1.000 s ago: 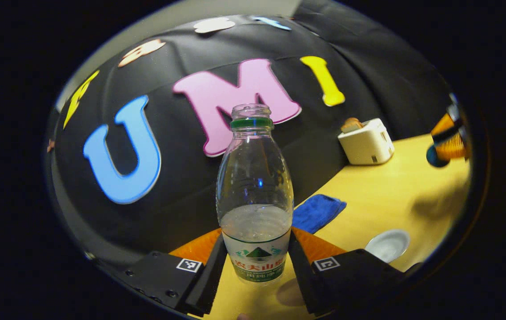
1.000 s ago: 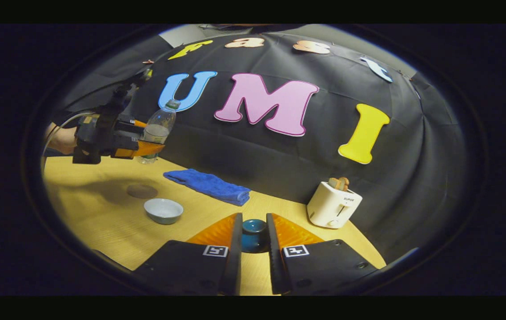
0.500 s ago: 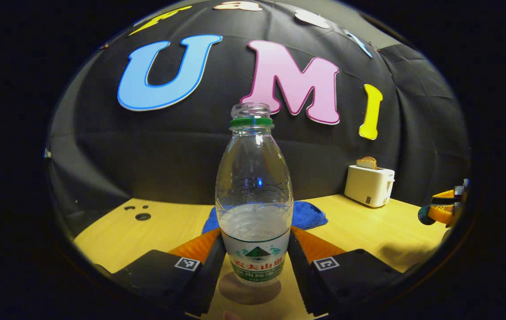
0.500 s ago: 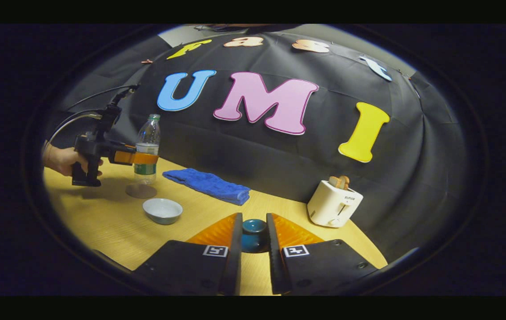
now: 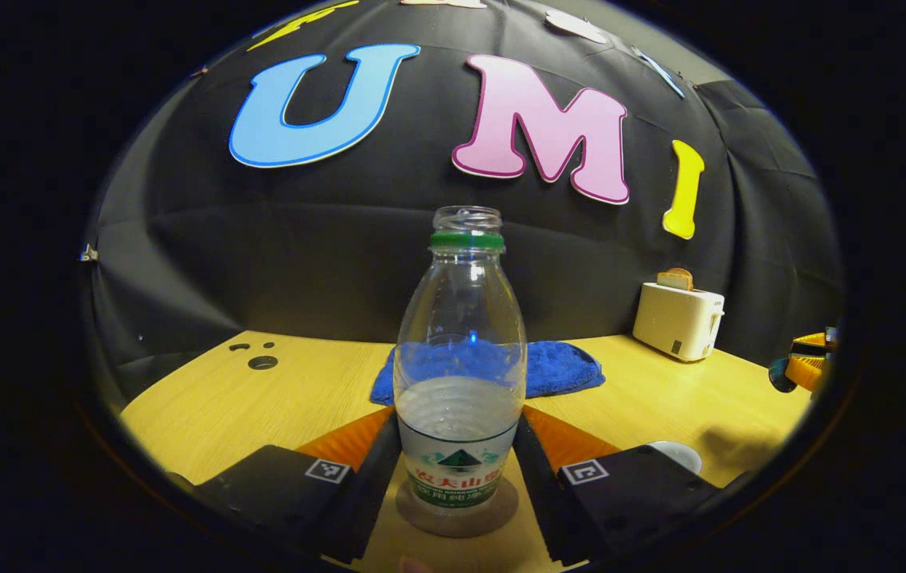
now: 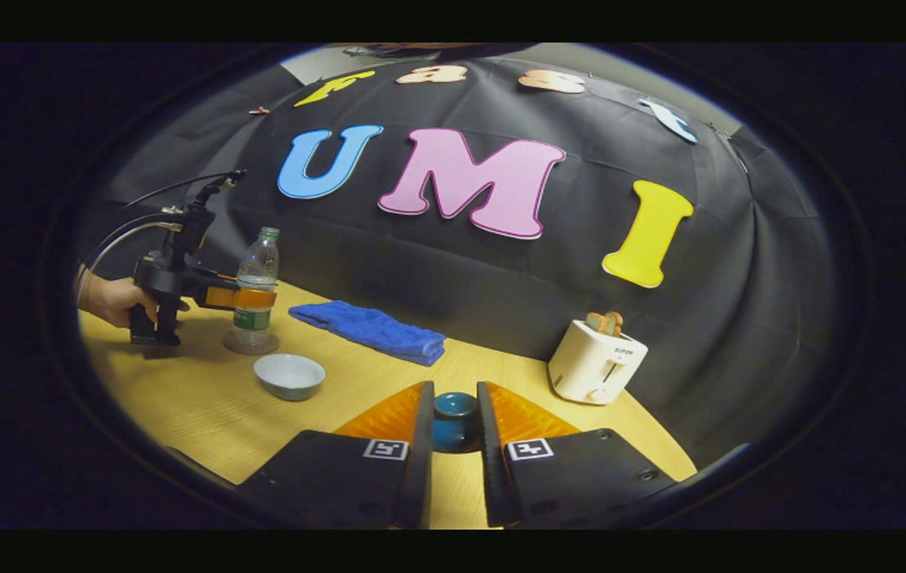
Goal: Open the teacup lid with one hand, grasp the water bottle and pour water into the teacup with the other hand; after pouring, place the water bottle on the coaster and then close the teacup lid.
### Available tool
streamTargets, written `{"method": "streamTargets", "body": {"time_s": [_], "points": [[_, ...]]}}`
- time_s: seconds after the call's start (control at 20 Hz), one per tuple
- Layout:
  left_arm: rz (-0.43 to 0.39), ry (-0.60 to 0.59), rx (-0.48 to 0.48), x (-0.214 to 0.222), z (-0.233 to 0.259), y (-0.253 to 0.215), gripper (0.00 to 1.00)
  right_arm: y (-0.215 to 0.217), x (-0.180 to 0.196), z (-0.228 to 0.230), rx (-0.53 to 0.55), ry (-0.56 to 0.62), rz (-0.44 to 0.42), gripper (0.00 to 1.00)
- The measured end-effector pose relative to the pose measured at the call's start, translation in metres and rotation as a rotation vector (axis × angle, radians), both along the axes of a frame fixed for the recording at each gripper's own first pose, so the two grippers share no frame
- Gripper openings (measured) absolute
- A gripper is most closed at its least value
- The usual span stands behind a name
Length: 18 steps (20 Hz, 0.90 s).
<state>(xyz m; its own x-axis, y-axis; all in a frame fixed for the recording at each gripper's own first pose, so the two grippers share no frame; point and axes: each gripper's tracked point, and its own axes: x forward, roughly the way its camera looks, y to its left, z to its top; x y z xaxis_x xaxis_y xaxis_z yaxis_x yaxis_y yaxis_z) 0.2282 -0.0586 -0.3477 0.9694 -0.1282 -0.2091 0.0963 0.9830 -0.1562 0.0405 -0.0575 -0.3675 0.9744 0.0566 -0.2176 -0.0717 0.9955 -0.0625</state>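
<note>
Bottle settling onto the coaster

Left gripper (image 5: 459,469) is clenching the water bottle (image 5: 459,382) over the coaster (image 5: 457,513) — release gently, upright; right gripper (image 6: 453,446) is gripping the teacup lid (image 6: 454,420), teacup (image 6: 290,376) at ten o'clock.

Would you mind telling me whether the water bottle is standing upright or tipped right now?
Upright: the water bottle stands straight on the coaster, neck up, with its water line level.

The water bottle (image 5: 459,374) wears a printed label; the toaster (image 6: 596,368) bears a tiny unreadable word.
</note>
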Motion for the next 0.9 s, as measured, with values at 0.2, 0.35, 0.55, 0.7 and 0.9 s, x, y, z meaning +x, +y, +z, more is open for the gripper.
{"method": "streamTargets", "body": {"time_s": [0.2,0.35,0.55,0.7,0.9], "points": [[0.020,0.001,0.007,-0.008,-0.005,0.010,0.89,0.004,0.001,-0.001,0.003,0.004,0.004,0.34],[0.024,0.013,0.008,-0.011,-0.009,0.010,0.95,0.009,0.001,0.000,0.019,0.001,0.007,0.27],[-0.005,0.032,0.028,-0.029,-0.019,0.006,0.95,0.023,0.006,0.002,0.056,-0.004,0.020,0.35],[-0.041,0.054,0.045,-0.046,-0.026,0.002,0.95,0.042,0.013,0.006,0.082,-0.014,0.040,0.30],[-0.053,0.072,0.042,-0.076,-0.028,0.001,0.96,0.078,0.026,0.009,0.144,-0.022,0.077,0.34]]}}
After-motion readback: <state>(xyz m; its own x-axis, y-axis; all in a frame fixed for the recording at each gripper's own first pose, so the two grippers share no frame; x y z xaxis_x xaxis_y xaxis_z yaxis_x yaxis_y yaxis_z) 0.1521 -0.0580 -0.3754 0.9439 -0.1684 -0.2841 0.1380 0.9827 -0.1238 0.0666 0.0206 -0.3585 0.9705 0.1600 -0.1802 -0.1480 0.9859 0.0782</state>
